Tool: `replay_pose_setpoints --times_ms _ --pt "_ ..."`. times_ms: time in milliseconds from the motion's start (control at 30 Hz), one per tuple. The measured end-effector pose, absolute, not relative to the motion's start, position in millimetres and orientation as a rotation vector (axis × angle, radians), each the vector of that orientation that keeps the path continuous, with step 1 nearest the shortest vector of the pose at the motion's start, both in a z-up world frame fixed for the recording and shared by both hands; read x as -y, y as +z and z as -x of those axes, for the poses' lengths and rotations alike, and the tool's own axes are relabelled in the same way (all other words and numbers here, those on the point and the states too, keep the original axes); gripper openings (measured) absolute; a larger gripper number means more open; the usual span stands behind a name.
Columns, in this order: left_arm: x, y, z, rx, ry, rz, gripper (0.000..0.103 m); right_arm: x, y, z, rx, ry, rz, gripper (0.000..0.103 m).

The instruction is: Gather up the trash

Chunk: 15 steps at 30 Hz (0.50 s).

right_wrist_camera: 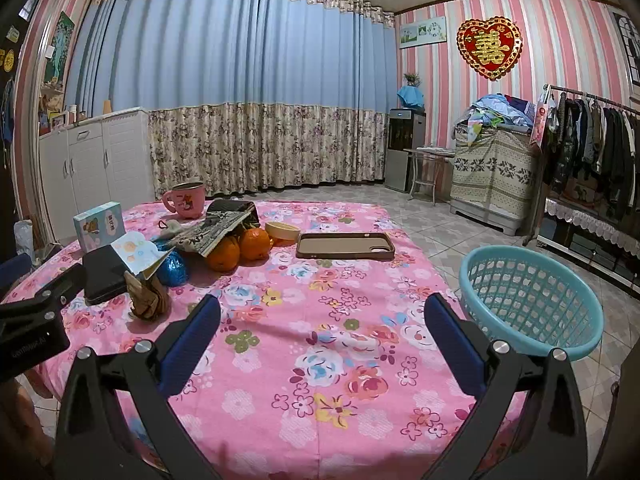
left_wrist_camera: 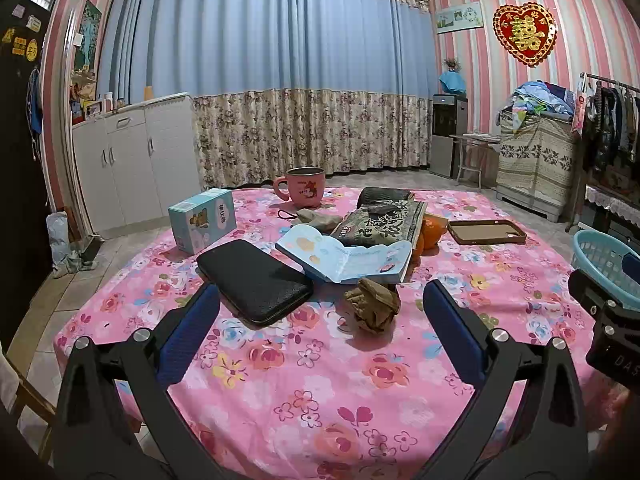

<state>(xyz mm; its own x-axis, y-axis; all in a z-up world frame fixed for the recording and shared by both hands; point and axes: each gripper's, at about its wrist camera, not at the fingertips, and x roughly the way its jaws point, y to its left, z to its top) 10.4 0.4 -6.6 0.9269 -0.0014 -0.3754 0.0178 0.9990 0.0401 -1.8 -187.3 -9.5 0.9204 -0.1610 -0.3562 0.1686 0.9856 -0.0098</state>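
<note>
A crumpled brown paper ball [left_wrist_camera: 373, 306] lies on the pink floral tablecloth [left_wrist_camera: 320, 392], just ahead of my open left gripper [left_wrist_camera: 322, 298] and between its blue fingers. It also shows in the right wrist view [right_wrist_camera: 147, 295], at the left. A second crumpled grey wad [left_wrist_camera: 320, 218] lies farther back near the pink mug [left_wrist_camera: 302, 187]. A blue foil ball [right_wrist_camera: 173, 267] sits by the oranges [right_wrist_camera: 240, 246]. My right gripper [right_wrist_camera: 322, 312] is open and empty above the cloth. A teal plastic basket [right_wrist_camera: 530, 296] stands at the table's right edge.
On the table are a black wallet [left_wrist_camera: 254, 280], a light-blue box [left_wrist_camera: 202, 218], an open blue carton [left_wrist_camera: 344, 258], a dark snack bag [left_wrist_camera: 380, 220], a brown phone case [left_wrist_camera: 486, 232] and a yellow lid [right_wrist_camera: 282, 230]. White cabinets stand at the far left.
</note>
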Motion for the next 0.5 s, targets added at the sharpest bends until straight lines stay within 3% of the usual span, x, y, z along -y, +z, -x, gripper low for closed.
replay_pose_setpoints --times_ms 500 --pt "-1.4 -7.0 -11.6 -0.386 -0.012 -0.048 0.098 187.7 -8.0 2.5 -0.364 -0.169 -0.022 0.099"
